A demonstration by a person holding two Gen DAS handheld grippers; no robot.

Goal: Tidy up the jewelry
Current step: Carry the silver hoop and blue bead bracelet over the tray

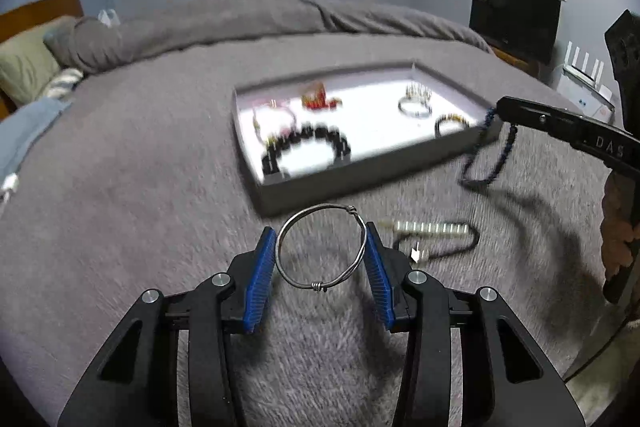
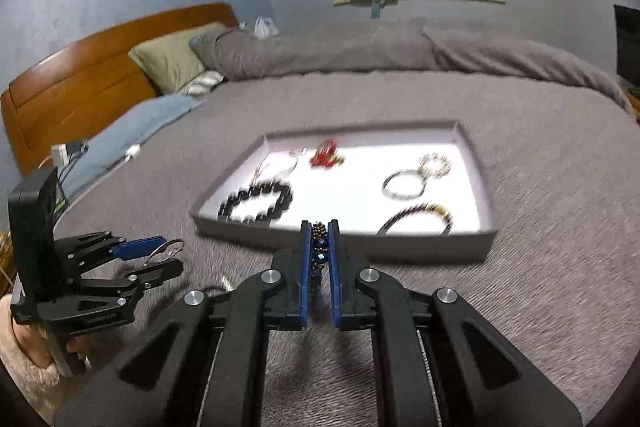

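Above a grey bedspread (image 1: 140,155), the left gripper (image 1: 321,251) pinches a silver wire bangle (image 1: 321,247) between its blue pads, while the right gripper (image 2: 320,247) clamps a dark beaded bracelet (image 2: 319,251) — its loop dangling just beside the shallow grey tray (image 1: 360,167), where several other bracelets lie.
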